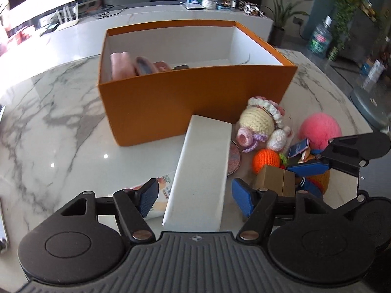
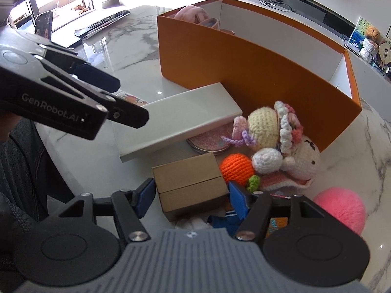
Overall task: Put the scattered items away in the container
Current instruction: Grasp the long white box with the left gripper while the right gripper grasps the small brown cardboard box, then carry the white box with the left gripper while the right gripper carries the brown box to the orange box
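Here we see the left tongs (image 1: 195, 195) spread wide on either side of the near end of a long white box (image 1: 202, 166), their blue pads (image 1: 149, 196) clear of its sides. The white box lies on the marble bench (image 1: 61, 127), its far end close to the front wall of the orange container (image 1: 190, 102); whether the two touch we cannot tell. Inside the container, in its left part, sit a pink roll (image 1: 121, 64) and a few smaller things.

The right tongs (image 2: 191, 199) stand on either side of a small brown carton (image 2: 190, 185); whether their pads press its sides we cannot tell. Beside the carton lie an orange crochet ball (image 2: 235, 168) and a crochet doll (image 2: 281, 141), which rests just in front of the container wall. A pink fluffy ball (image 2: 342, 207) lies apart, toward the bench's right edge. A round pink compact (image 2: 212, 141) pokes out from under the white box.
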Available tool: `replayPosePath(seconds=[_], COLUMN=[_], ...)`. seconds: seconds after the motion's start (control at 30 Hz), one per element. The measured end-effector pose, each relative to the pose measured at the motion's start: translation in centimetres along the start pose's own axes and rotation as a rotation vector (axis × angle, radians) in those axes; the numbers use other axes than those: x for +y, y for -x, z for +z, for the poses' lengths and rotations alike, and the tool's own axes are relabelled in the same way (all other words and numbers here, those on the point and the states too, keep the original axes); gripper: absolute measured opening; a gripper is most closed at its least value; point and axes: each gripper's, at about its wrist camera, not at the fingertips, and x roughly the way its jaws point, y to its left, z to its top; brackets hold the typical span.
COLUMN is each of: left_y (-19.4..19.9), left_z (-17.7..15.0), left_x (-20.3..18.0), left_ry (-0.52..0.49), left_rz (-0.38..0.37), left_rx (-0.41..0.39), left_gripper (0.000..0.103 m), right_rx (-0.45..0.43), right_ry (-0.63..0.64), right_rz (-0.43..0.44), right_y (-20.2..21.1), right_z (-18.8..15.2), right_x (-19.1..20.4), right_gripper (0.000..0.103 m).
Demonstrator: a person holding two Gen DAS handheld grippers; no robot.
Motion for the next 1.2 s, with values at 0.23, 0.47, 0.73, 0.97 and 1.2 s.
replayPosePath(seconds=[0.23,0.47,0.73,0.97,1.2], left_y=[-2.9,-4.5,-5.7,-5.2,-3.2], left_z=[1.2,1.6,1.8,1.4,0.8], left_x=[-1.9,-2.2,-1.9,-1.2,-0.3], left_ry=[-0.139,-0.173,-0.149,-0.091,-0.054], left_rz=[0.004,0.022,0.037,0.025,0.007], left_rx=[0.088,0.15,0.195,0.183,0.159], left_gripper=[0.079,0.079,0.07,0.069,0.069], right_rx=[0.014,0.03,0.038,0.04,0.013], right_ry=[0.037,0.089,0.149,0.152,0.146], right_rz=[0.014,0.027,0.024,0.024,0.033], right_y=[0.0,-0.3,-0.7,-0.5,0.6], right_z=[-0.2,0.2,0.8,0.7,1.1], right_x=[-0.3,-0.3,0.2,0.3,0.3], right_gripper=[0.066,0.067,0.067,0.064,0.064])
